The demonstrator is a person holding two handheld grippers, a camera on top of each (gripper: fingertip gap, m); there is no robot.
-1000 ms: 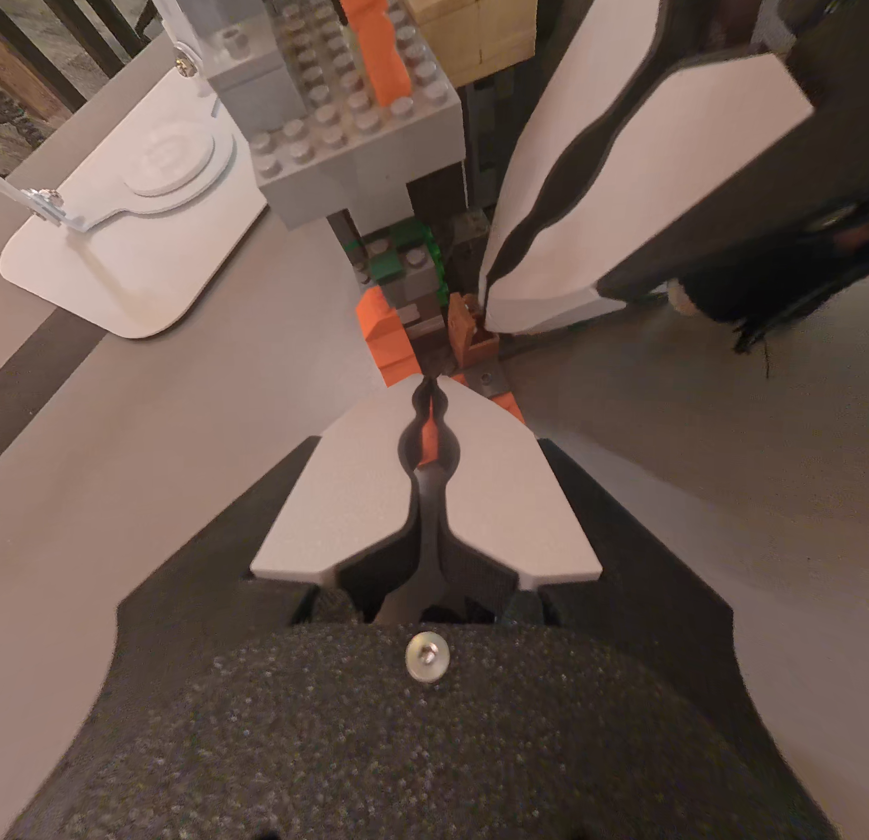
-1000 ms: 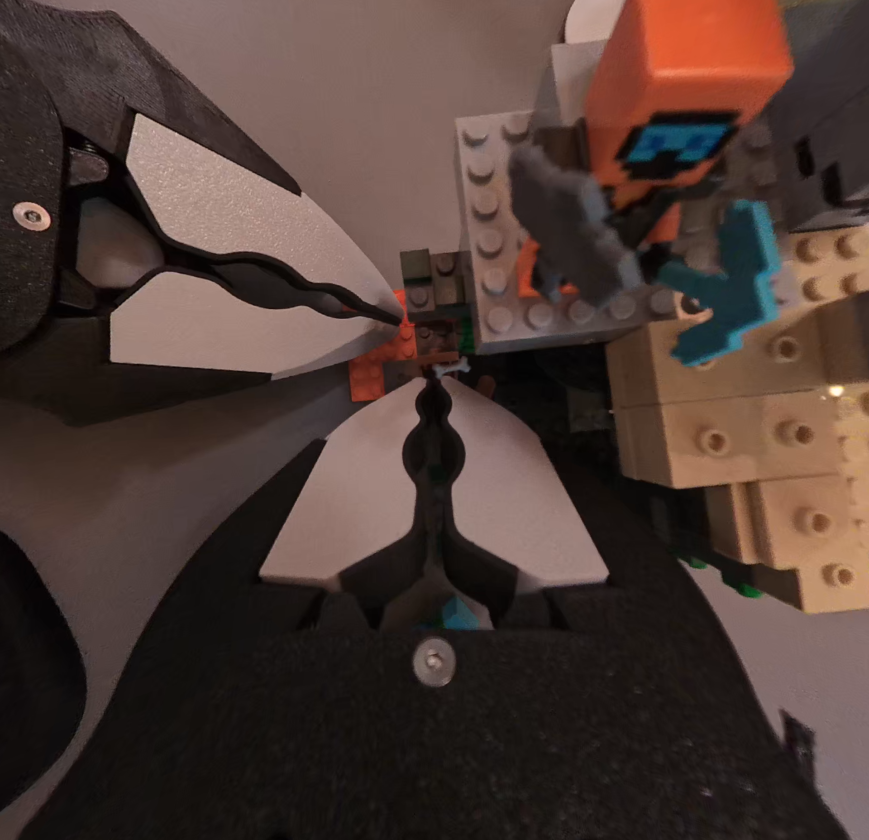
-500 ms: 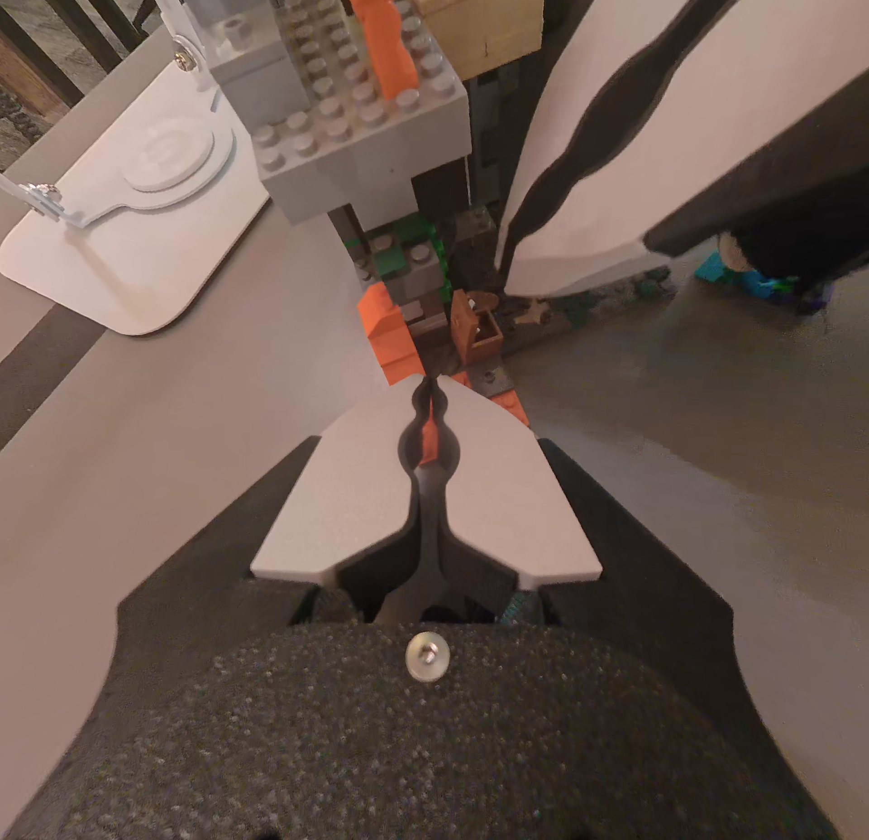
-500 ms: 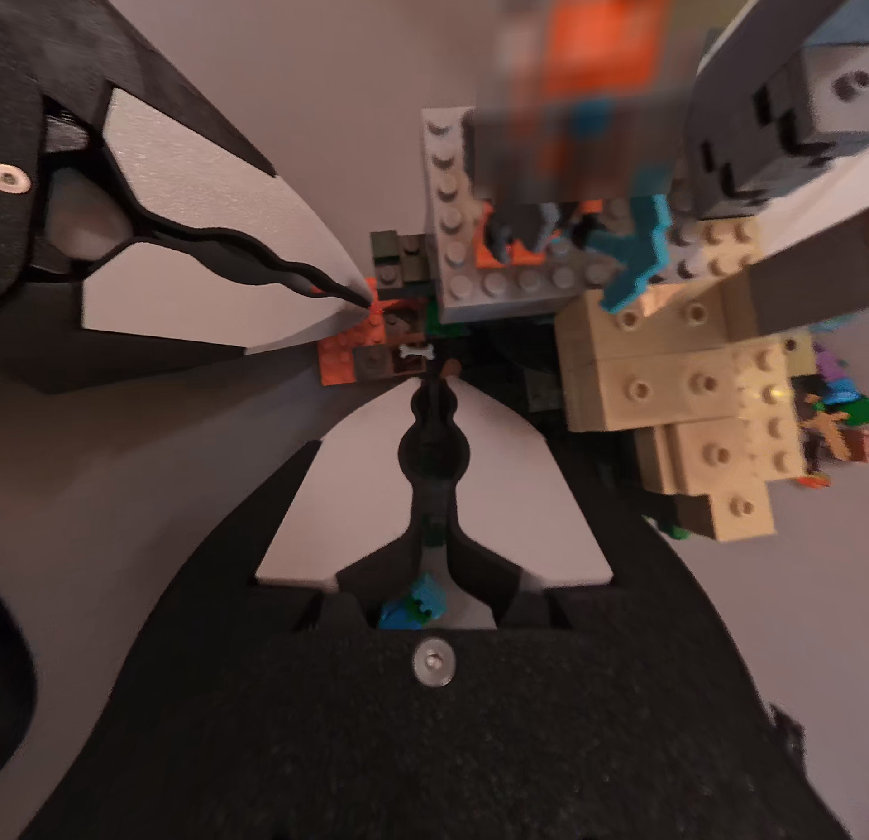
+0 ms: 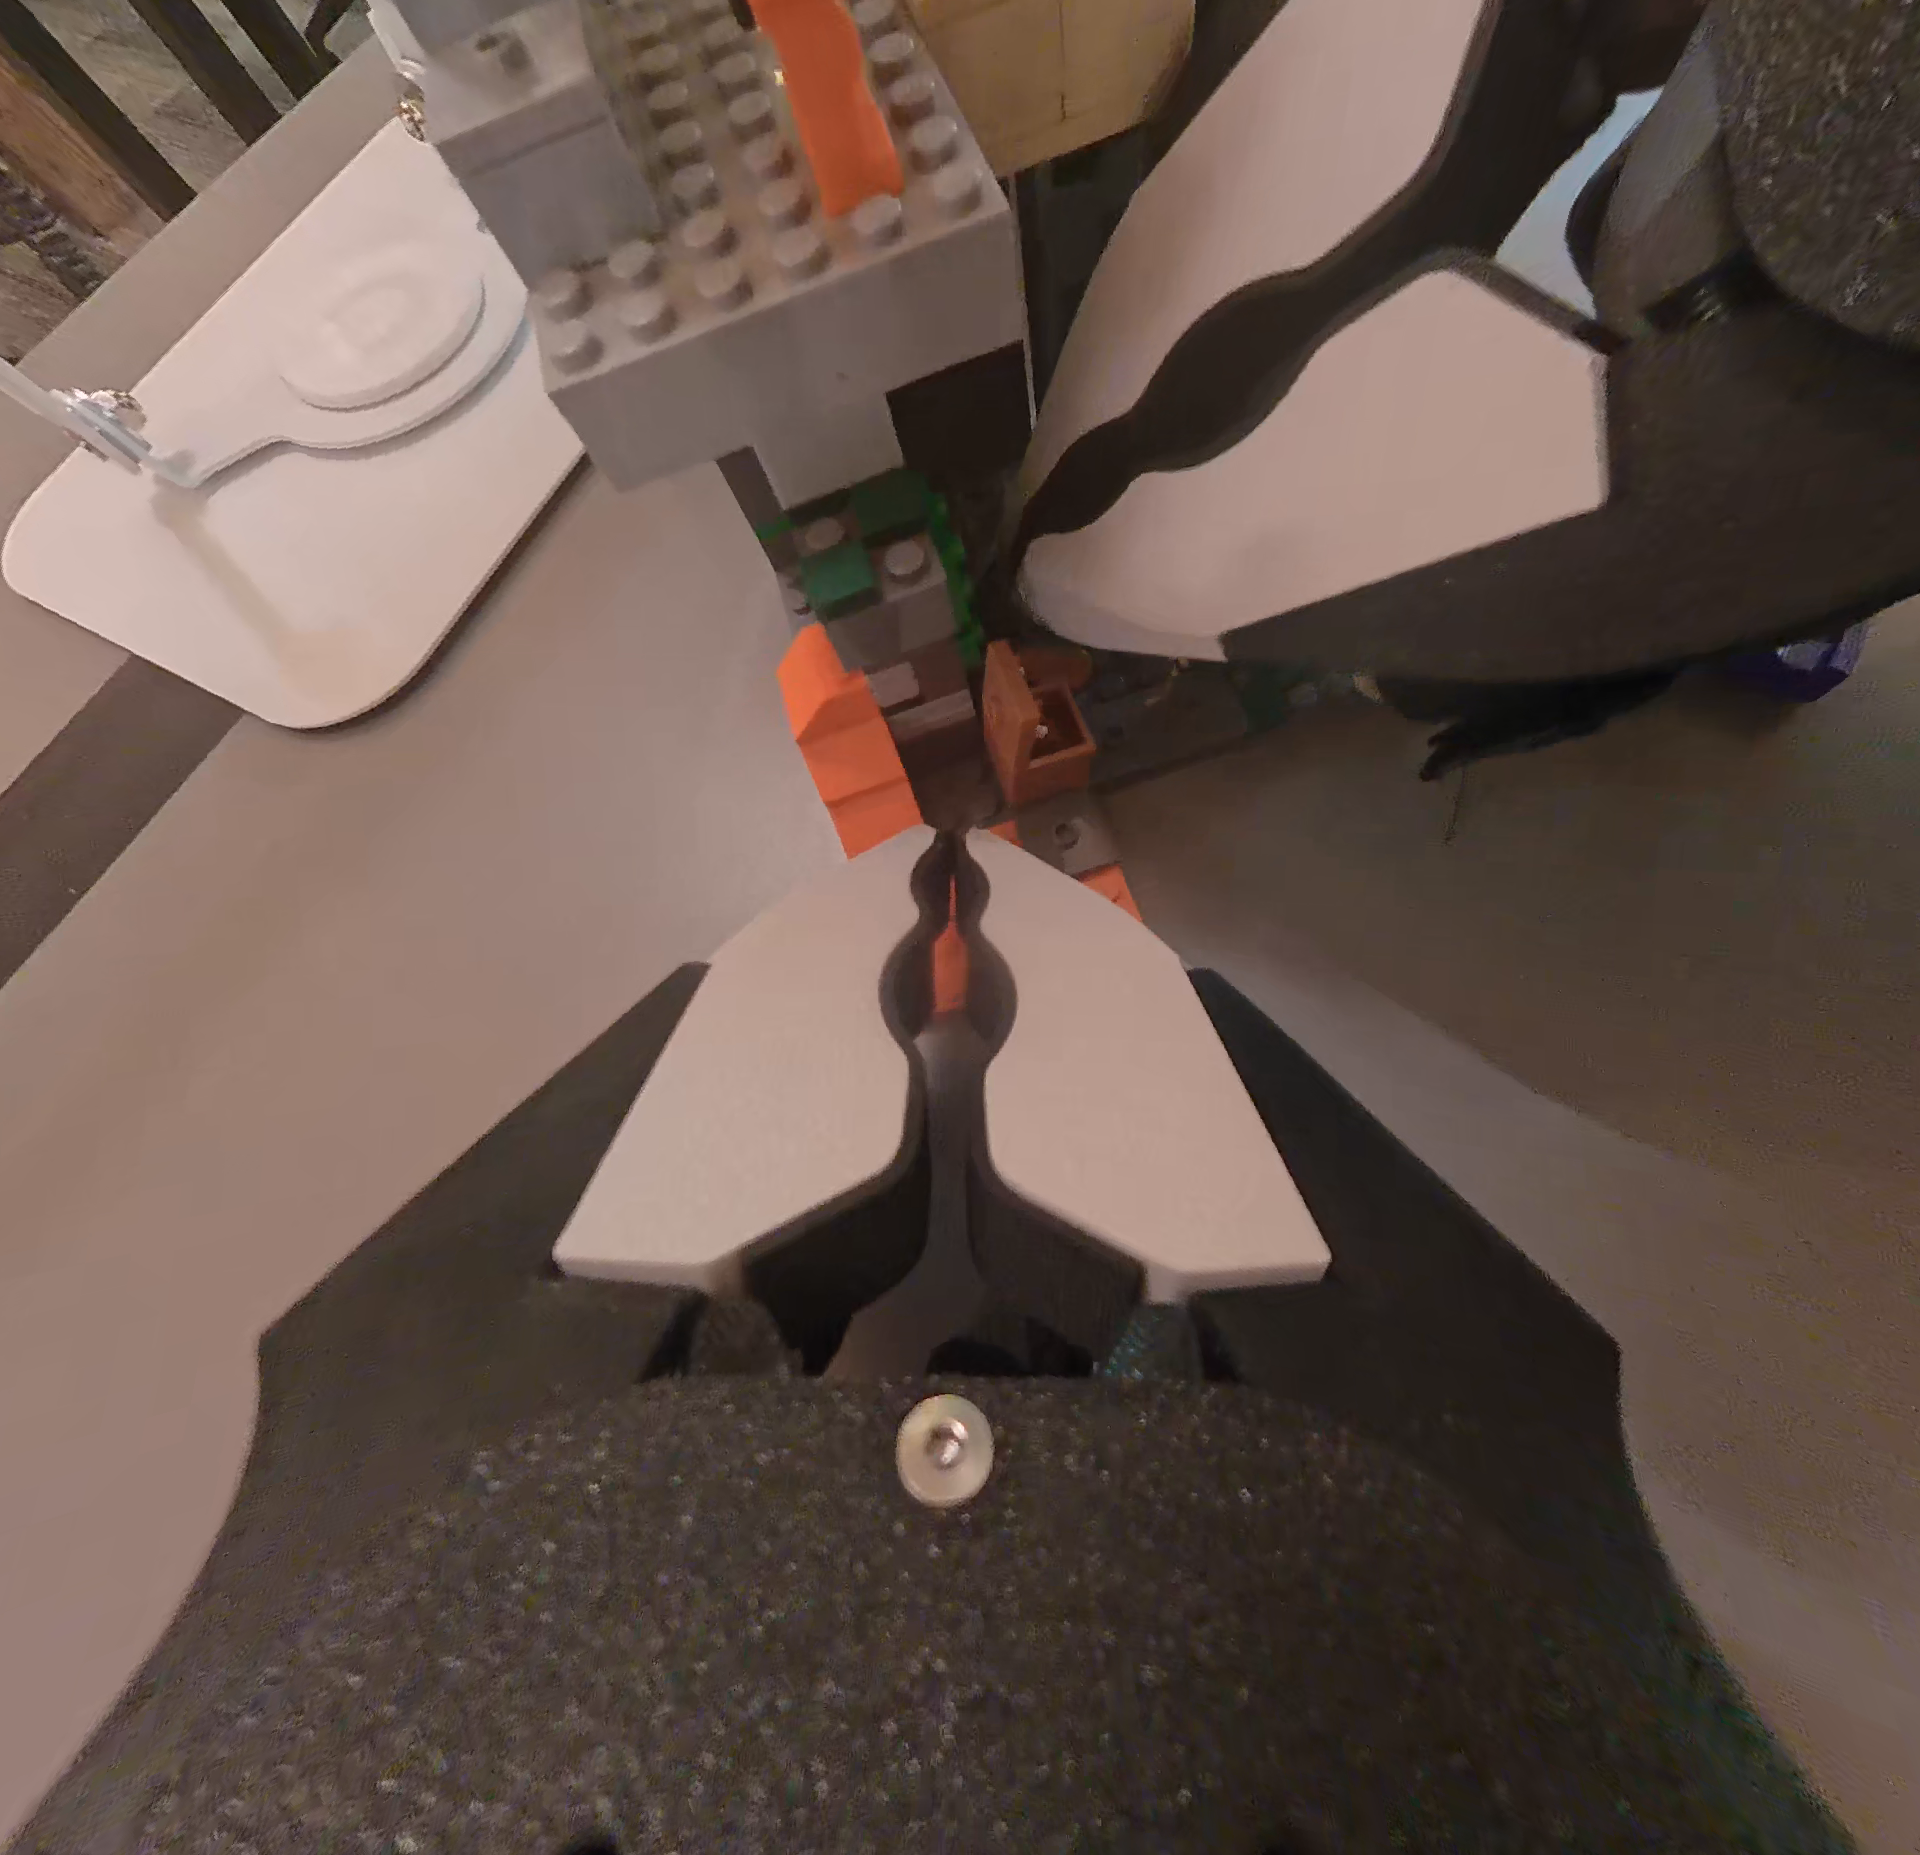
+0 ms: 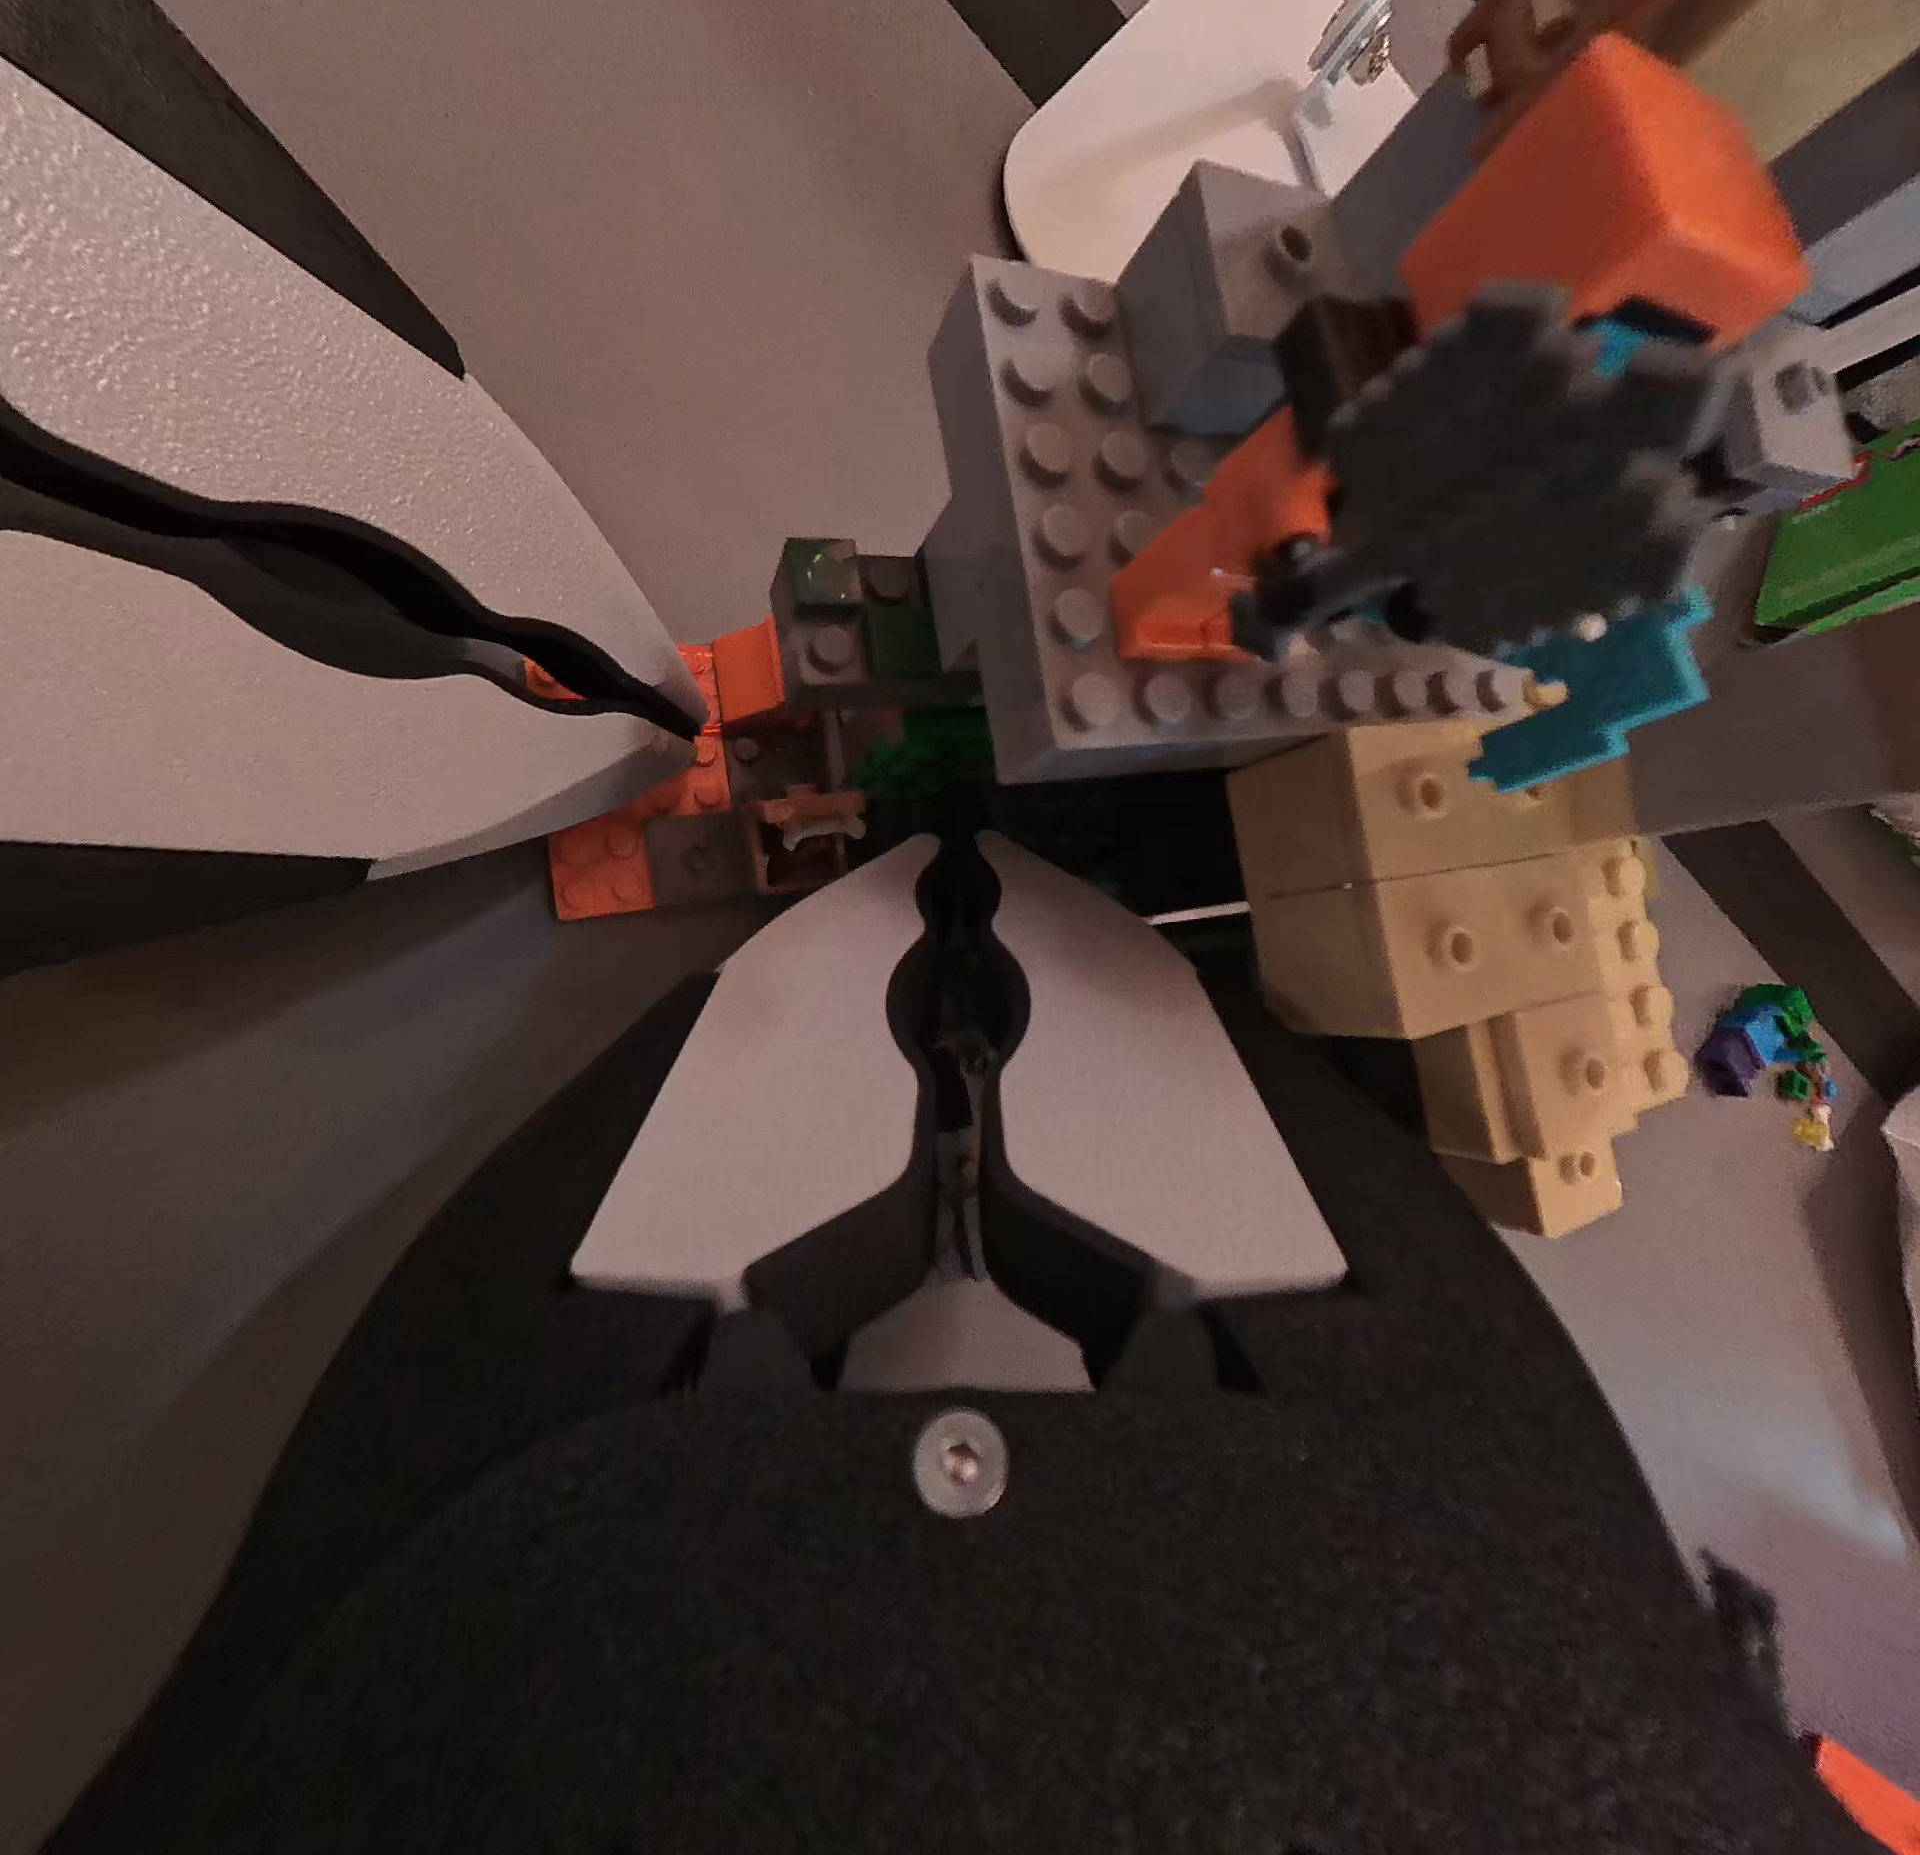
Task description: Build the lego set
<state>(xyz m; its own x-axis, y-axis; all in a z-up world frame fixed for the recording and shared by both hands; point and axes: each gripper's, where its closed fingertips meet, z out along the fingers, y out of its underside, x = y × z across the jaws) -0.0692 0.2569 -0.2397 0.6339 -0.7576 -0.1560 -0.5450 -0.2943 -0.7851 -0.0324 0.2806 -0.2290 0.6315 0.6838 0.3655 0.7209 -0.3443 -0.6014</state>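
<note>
A: Where's the lego build (image 5: 831, 278)?

B: Dead ahead, 12 o'clock of my left gripper (image 5: 951, 849). Long axis runs away from me, orange base plate (image 6: 603, 870) nearest. Left jaws pinched on that plate's edge.

A: Right gripper (image 6: 956, 849)?

B: Closed, can't tell if it's holding anything. Tips just beside the brown chest (image 6: 805, 839), at its 11 o'clock. It's the nearer one to the chest, I'd say.

Grey studded plate (image 5: 790, 278), orange strip (image 5: 831, 91), tan blocks (image 6: 1455, 932), brown chest (image 5: 1034, 730).

L tool (image 5: 951, 849) pinching lego build (image 5: 883, 652)
</note>
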